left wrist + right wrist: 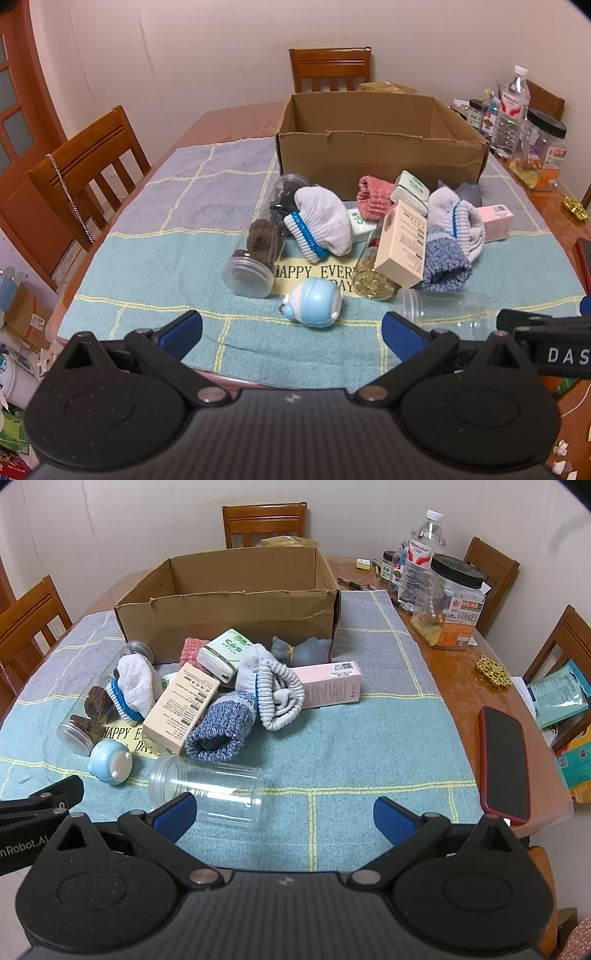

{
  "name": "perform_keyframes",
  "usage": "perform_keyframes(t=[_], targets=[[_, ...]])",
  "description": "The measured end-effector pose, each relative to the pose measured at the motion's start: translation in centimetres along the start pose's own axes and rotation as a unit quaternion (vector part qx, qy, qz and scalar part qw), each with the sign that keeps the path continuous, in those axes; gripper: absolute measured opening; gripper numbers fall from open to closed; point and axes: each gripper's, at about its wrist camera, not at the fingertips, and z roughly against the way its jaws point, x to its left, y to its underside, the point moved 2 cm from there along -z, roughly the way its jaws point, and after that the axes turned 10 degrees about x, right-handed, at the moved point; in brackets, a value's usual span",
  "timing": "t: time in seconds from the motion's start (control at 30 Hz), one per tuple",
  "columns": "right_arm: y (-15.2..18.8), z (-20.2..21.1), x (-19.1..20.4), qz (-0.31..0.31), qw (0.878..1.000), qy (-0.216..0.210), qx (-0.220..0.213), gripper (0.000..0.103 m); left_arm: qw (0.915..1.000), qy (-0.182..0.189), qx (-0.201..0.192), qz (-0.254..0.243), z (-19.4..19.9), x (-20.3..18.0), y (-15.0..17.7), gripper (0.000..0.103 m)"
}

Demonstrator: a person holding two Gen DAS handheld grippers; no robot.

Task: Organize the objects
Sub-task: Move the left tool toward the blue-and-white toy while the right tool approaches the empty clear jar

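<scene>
Both my grippers hang open above the near edge of the desk (458, 686), and the pile of things lies in front of them.

The left gripper (291, 332) has its fingers (181, 330) spread wide with nothing between them; the small blue toy (314, 306) lies just ahead of the gap, not touching either finger. The right gripper (284, 818) is also wide and holds nothing; the empty clear jar (210, 788) lies on its side on the towel (351, 746), just beside the left finger, which covers its near corner in my view. I cannot tell if they touch. Further away I see the socks (273, 690), the beige box (181, 709) and the pink box (328, 683) in a heap, and behind them the open cardboard box (229, 609).
</scene>
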Motion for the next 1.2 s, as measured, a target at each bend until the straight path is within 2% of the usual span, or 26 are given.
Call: perform_keyframes(t=[0.4,0.6,0.97,1.2], targets=[[-0.1,0.0,-0.2,0.000,1.000,0.000,-0.003,0.103,0.9997,0.016,-0.014,-0.008,0.2,-0.3,0.0,0.102],[-0.1,0.0,-0.3,0.000,1.000,-0.001,-0.002,0.103,0.9996,0.028,-0.001,-0.005,-0.3,-0.2,0.1,0.102],[-0.3,0.0,-0.8,-0.003,1.000,-0.002,0.006,0.103,0.9996,0.028,0.007,-0.001,-0.9,0.4,-0.1,0.102],[-1.1,-0.9,-0.7,-0.022,1.000,-0.009,0.015,0.103,0.9987,0.043,0.013,-0.023,-2.2,0.8,-0.2,0.102]])
